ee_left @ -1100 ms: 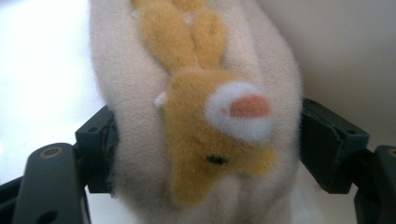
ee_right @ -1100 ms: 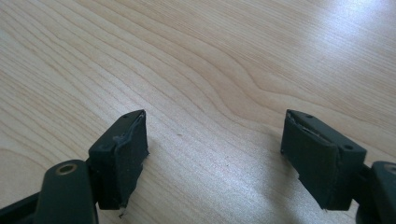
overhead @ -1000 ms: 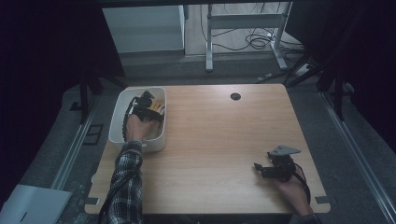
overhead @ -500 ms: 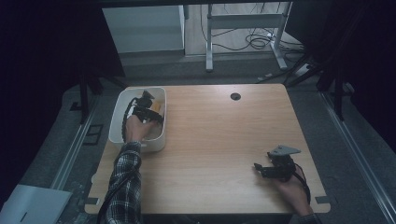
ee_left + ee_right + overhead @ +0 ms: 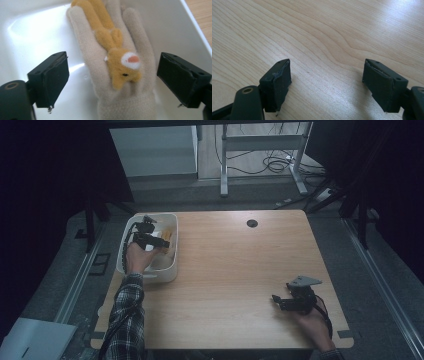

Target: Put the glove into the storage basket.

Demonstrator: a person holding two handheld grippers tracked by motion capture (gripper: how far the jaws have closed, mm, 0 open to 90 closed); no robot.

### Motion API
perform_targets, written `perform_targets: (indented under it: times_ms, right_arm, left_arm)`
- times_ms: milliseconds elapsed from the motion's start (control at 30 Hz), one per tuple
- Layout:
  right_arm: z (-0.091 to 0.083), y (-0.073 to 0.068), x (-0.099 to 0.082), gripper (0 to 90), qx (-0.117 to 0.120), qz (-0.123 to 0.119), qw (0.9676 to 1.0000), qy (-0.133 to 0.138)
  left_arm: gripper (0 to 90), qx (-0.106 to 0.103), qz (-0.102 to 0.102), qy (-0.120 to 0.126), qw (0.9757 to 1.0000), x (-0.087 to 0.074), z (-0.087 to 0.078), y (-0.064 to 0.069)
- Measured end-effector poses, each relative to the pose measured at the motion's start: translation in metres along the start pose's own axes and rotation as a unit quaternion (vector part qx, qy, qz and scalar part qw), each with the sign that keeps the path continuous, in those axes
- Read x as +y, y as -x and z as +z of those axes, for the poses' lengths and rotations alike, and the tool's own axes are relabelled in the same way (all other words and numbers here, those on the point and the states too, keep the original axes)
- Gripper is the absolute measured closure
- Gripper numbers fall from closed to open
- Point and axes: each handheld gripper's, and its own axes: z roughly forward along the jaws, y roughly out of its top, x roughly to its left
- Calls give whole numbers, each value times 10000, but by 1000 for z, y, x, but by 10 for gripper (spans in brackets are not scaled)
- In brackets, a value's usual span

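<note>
Two grippers: both hand-held, both spread wide, neither gripping anything.
L gripper: hovers inside the white bin at the table's left edge; jaws stand one each side of the glove w/ clear space on both, not touching it.
R gripper: low over bare wood at the near right of the table, well apart from the bin; jaws wide, nothing betw them.
Glove: cream knit, lies flat on the bin floor, fingers pointing away from the L gripper's camera, cuff nearest it. Orange plush animal w/ white muzzle & pink nose sits on the back of the hand.
Bin contents: glove for sure; in the high view some orange shows at the far end, too small to say if it's another item.
Handling (my guess): v. light, soft, floppy. Will drape & fold once lifted, no risk of breakage. Knit shd give the pads decent friction; smooth plastic floor under it means it may slide rather than bunch if pushed.
Where to grab (guess): across the palm/cuff area, pinching both edges so fabric bunches betw the pads. Plush bit is thicker, also a fair hold. Fingertips alone = weak hold, wd dangle.
Risk: jaws closing too high catch fluff only; bin wall close on one side limits room.
</note>
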Motion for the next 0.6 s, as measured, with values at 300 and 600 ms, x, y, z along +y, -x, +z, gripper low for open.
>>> perform_targets:
  times_ms: [300,600]
  right_arm:
    - [0,0,0,230,2,1,10000,-4]
    - [0,0,0,225,7,4,10000,-7]
  left_arm:
    - [71,-213,183,280,9992,-8,-15,-1]
    - [43,-316,437,591,9968,-20,-33,3]
